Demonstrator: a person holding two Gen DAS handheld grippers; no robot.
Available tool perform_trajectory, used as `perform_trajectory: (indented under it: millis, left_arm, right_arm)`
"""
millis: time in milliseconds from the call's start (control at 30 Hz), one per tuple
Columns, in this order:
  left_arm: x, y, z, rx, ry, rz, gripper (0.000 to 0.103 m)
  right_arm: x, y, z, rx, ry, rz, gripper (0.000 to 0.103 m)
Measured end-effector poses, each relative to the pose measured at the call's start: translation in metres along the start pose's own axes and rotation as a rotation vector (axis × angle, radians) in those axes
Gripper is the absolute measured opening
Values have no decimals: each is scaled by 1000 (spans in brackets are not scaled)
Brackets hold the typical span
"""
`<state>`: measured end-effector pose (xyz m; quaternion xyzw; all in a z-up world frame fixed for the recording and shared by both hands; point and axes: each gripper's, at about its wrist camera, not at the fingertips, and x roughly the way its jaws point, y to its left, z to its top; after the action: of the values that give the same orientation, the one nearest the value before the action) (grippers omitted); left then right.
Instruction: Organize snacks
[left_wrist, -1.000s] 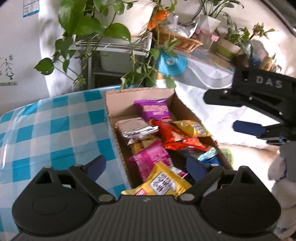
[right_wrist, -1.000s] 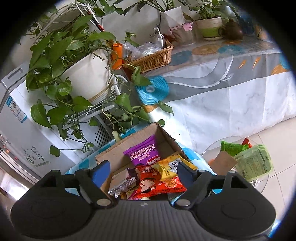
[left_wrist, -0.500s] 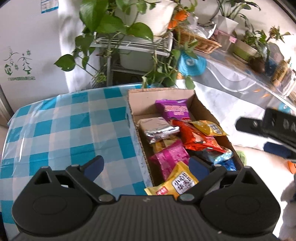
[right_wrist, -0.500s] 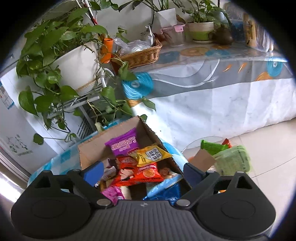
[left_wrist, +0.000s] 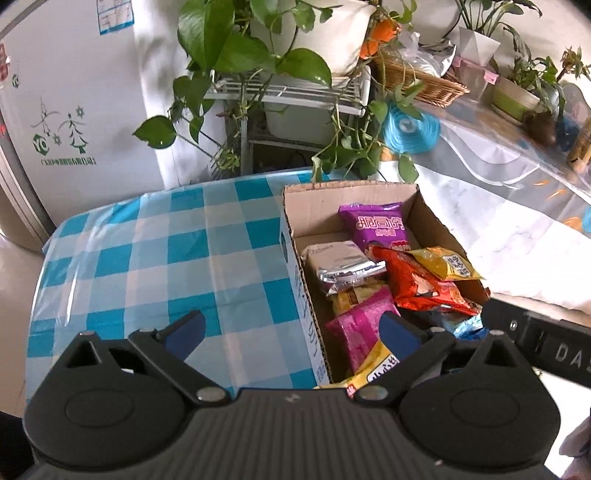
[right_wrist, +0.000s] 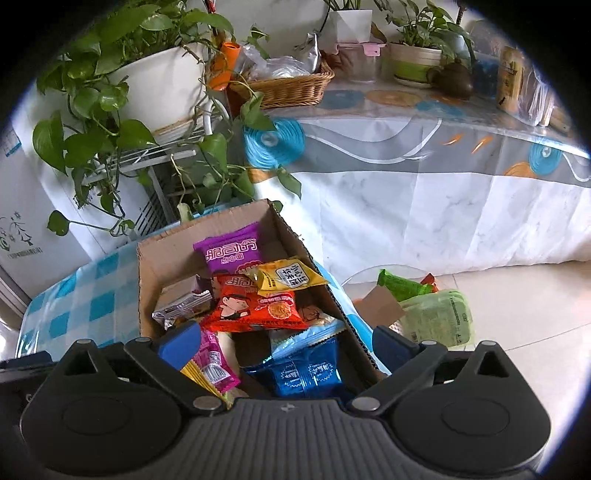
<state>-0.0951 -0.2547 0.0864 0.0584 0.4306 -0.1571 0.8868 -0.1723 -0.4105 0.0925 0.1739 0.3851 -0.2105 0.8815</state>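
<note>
Right gripper (right_wrist: 280, 341) dropped nearer box (right_wrist: 147, 258) | both open | blue packet (right_wrist: 306, 373) half-hidden

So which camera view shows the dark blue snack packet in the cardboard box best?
The right wrist view: the dark blue snack packet lies near the camera, its front showing. In the left wrist view only a blue sliver shows in the cardboard box, behind the left gripper.

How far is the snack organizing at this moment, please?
Done: nothing visible; the purple packet, yellow packet, red packet and blue packet lie jumbled in the cardboard box, and the checked tablecloth beside it holds no snacks. In hand: nothing; the left gripper and right gripper are both open, above the box. Left: apparently all the sorting.
</note>
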Motion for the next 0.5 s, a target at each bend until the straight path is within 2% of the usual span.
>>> perform_trajectory:
  millis: [367, 500]
  left_arm:
    - [1, -7, 8, 53, -12, 75, 101]
    - [0, -7, 11, 65, -23, 79, 102]
  right_arm:
    - [3, 3, 0, -32, 14, -25, 103]
    - [3, 5, 0, -47, 15, -32, 103]
